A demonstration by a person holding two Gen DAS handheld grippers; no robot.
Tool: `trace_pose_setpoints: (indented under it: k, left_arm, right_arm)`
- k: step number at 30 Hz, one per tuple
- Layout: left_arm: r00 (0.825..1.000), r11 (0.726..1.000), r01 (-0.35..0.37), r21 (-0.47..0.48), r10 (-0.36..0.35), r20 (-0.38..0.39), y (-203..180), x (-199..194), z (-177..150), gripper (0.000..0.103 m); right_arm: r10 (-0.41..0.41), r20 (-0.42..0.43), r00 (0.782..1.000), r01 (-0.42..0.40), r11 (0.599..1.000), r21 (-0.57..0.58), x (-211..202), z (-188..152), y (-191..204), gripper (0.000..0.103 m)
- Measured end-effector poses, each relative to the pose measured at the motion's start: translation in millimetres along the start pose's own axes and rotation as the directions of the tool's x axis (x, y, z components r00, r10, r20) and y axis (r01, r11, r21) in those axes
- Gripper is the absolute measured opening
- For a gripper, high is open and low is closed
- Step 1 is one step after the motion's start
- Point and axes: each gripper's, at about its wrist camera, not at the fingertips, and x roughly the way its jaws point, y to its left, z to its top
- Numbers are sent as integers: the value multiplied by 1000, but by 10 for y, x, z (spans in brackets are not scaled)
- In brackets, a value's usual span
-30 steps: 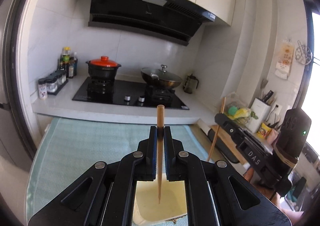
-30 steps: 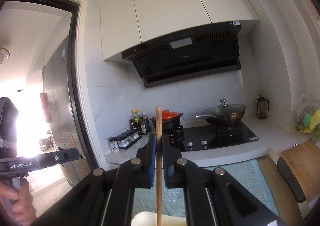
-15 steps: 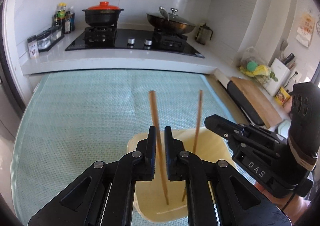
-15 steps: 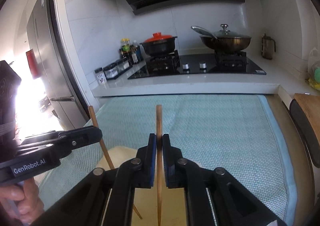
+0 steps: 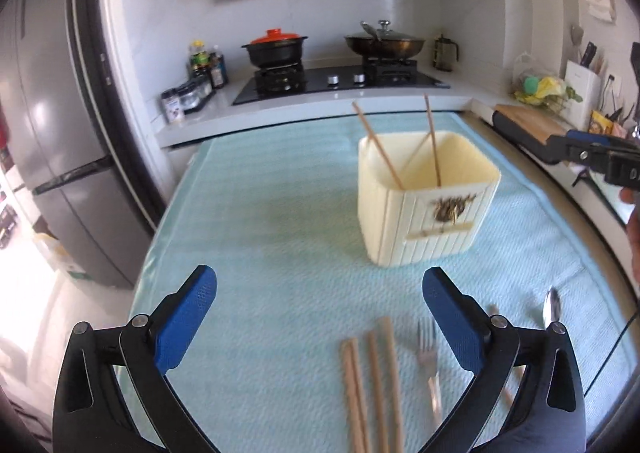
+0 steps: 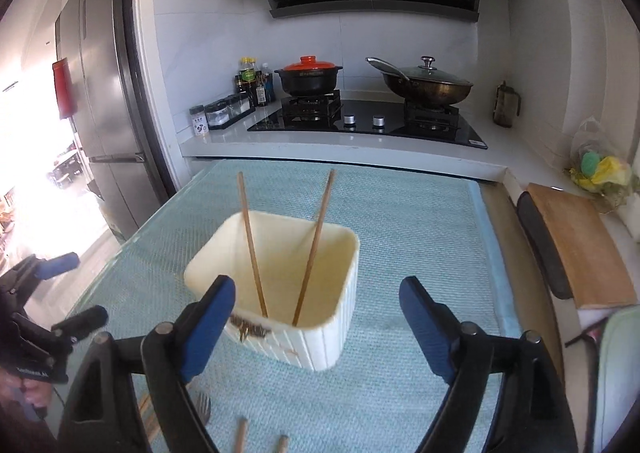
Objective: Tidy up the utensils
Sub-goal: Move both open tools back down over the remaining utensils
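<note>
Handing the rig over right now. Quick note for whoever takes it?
Left claw: open, holding nothing, above the utensils on the mat.
Right claw: open, holding nothing, near the cream holder.
Done: two chopsticks stand crossed in the holder.
Left: loose chopsticks, a fork and a spoon lie on the mat; they likely go in the holder next.

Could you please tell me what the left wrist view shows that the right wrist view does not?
Only the left wrist view shows the fork, the spoon and four loose chopsticks laid out on the mat. Only the right wrist view shows the whole cutting board. Both show the cream holder with two chopsticks inside.
</note>
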Motion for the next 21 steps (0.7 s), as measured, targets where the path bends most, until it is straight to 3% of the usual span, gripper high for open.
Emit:
trace_pose_setpoints:
  k: [5, 8, 10, 14, 17, 19, 21]
  left_arm:
    - [999, 999, -35, -40, 35, -7, 228, -395, -676, 103]
    - [998, 997, -63, -36, 63, 16, 250, -517, -1019, 103]
    - [998, 996, -70, -56, 70, -6, 278, -519, -1178, 102]
    - [994, 988, 24, -154, -39, -97, 387, -445, -1434, 102]
    - [987, 953, 92, -289, -126, -101, 499, -403, -1641, 102]
    - [977, 933, 121, -338, -172, -127, 501, -343, -1712, 102]
    - [978, 945, 101, -310, -151, -142, 424, -339, -1753, 102]
  right_arm:
    - [10, 37, 999, -12, 997, 71, -532, -653, 217, 88]
    - [-44, 56, 997, 37, 993, 114, -762, -1179, 376, 88]
    - [-67, 23, 997, 64, 990, 122, -815, -1504, 466, 88]
    - [-169, -49, 984, 173, 979, 108, -907, -2049, 477, 88]
    - [-257, -37, 966, 259, 962, 84, -1053, -2292, 414, 88]
    - [-252, -34, 967, 254, 959, 127, -1139, -2368, 314, 88]
    - [-243, -37, 969, 246, 956, 162, -1182, -2426, 227, 88]
